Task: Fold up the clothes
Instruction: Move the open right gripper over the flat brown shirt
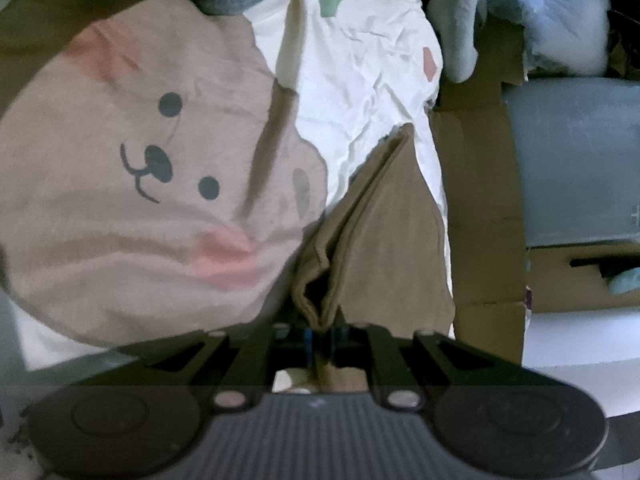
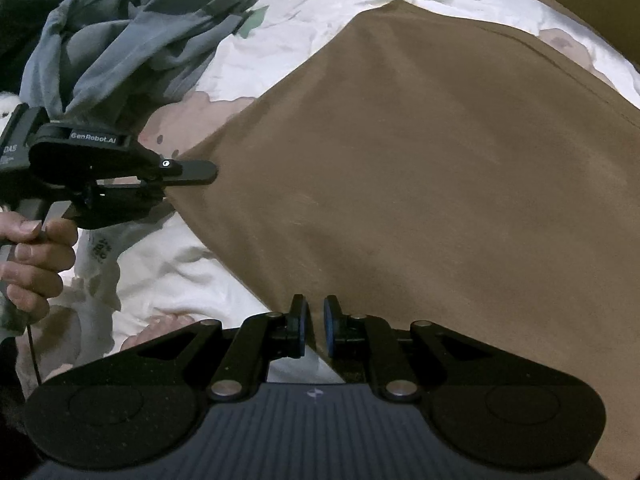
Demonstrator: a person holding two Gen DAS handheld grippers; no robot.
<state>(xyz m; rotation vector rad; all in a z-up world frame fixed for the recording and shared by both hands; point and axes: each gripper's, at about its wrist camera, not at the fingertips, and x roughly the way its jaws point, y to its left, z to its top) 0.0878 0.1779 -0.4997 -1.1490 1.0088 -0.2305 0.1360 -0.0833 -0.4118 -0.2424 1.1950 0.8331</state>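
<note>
far left in the right wrist view: left hand (image 2: 30, 260) wrapped around the handle of the left gripper (image 2: 192, 170), fingers pressed together on the left edge of the brown garment (image 2: 420, 200), the pinched hem showing bunched between the pads in the left wrist view (image 1: 320, 312). behind it, a heap of grey clothes (image 2: 132, 40) lying untouched on the patterned bedsheet (image 2: 304, 12). middle and right: brown cloth spread wide and fairly flat over the bed, long axis running from the near bottom edge up and away to the right. bottom centre: right gripper (image 2: 315, 330) at the near hem, blue pads a little apart with cloth between them, not yet closed by the look of it. judged from this: both tools on the same near-left side, bulk of the garment lying off to the right, so probably a carry-over toward that far side.
</note>
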